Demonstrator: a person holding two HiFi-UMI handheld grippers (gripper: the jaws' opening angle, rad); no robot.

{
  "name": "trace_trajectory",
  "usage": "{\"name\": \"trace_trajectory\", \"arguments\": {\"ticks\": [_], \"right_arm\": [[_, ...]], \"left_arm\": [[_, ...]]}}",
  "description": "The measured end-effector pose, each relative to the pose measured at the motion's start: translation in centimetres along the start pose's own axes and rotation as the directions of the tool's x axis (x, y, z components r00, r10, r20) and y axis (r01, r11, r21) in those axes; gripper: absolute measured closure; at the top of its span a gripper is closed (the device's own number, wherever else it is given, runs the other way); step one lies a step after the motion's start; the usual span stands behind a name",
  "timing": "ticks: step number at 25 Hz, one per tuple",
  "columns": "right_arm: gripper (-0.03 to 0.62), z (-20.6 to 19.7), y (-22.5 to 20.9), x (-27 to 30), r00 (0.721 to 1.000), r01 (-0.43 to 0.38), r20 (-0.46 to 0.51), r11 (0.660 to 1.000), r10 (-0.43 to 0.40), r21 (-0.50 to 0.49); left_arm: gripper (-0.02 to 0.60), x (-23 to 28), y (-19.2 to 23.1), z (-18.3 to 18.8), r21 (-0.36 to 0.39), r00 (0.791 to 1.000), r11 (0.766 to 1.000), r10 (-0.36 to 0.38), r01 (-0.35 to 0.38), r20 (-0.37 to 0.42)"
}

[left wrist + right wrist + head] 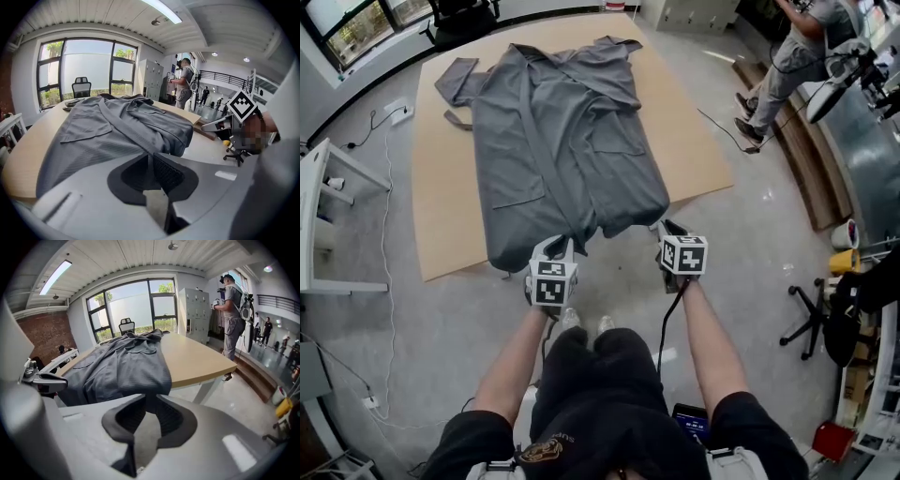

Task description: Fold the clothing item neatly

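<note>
A grey robe-like garment [562, 131] lies spread on the tan table [684, 131], collar at the far end and its hem bunched at the near edge. Both grippers hover just off that near edge. My left gripper [555, 247] is by the hem's left part, my right gripper [667, 229] by its right corner. In the left gripper view the jaws [151, 154] stand a narrow gap apart, with the garment [117, 126] just beyond the tips. In the right gripper view the jaws [147, 397] are slightly apart with nothing between them; the garment [122, 366] lies ahead.
A person [787, 56] stands beyond the table's far right corner. A black office chair [811, 319] is on the floor at my right, a white desk [319, 225] at my left. Cables run over the grey floor [412, 319].
</note>
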State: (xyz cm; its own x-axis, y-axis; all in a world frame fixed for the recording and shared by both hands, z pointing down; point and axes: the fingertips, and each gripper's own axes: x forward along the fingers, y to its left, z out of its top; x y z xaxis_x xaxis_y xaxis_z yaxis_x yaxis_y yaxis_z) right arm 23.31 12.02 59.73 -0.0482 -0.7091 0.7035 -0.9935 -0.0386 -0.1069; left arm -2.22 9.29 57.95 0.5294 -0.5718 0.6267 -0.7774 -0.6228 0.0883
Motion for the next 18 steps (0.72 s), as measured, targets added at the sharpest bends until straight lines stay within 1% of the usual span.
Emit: {"name": "trace_trajectory", "arguments": {"ticks": [3,6,10,13,15,16,18], "right_arm": [[0.517,0.4,-2.0,1.0,1.0,-0.006,-0.01,1.0,0.006,-0.008],[0.511,0.4,-3.5,2.7,0.999,-0.039,-0.022,0.999,0.038,-0.015],[0.507,0.1,-4.7,5.0,0.991,-0.123,-0.058,0.991,0.121,-0.042],[0.507,-0.1,-4.3,6.5,0.973,-0.218,-0.083,0.974,0.213,-0.056],[0.507,-0.3,-3.8,7.0,0.961,-0.271,-0.085,0.961,0.265,-0.064],[0.515,-0.3,-3.6,7.0,0.954,-0.293,-0.09,0.953,0.286,-0.076],[0.585,-0.4,-3.5,6.5,0.943,-0.326,-0.11,0.939,0.314,-0.112]], "left_arm": [[0.538,1.4,-0.8,0.4,-0.011,1.0,1.0,0.018,-0.018,-0.016],[0.537,2.7,-1.2,0.7,-0.038,0.997,0.997,0.068,-0.069,-0.034],[0.538,3.7,-1.8,0.8,-0.096,0.985,0.981,0.164,-0.168,-0.054],[0.54,3.7,-1.8,0.4,-0.112,0.966,0.962,0.238,-0.249,-0.103],[0.545,3.2,-1.9,-0.1,-0.12,0.953,0.95,0.273,-0.289,-0.133],[0.545,2.9,-2.0,-0.2,-0.119,0.949,0.946,0.284,-0.301,-0.14],[0.545,2.3,-2.2,-0.2,-0.113,0.941,0.94,0.306,-0.323,-0.143]]}}
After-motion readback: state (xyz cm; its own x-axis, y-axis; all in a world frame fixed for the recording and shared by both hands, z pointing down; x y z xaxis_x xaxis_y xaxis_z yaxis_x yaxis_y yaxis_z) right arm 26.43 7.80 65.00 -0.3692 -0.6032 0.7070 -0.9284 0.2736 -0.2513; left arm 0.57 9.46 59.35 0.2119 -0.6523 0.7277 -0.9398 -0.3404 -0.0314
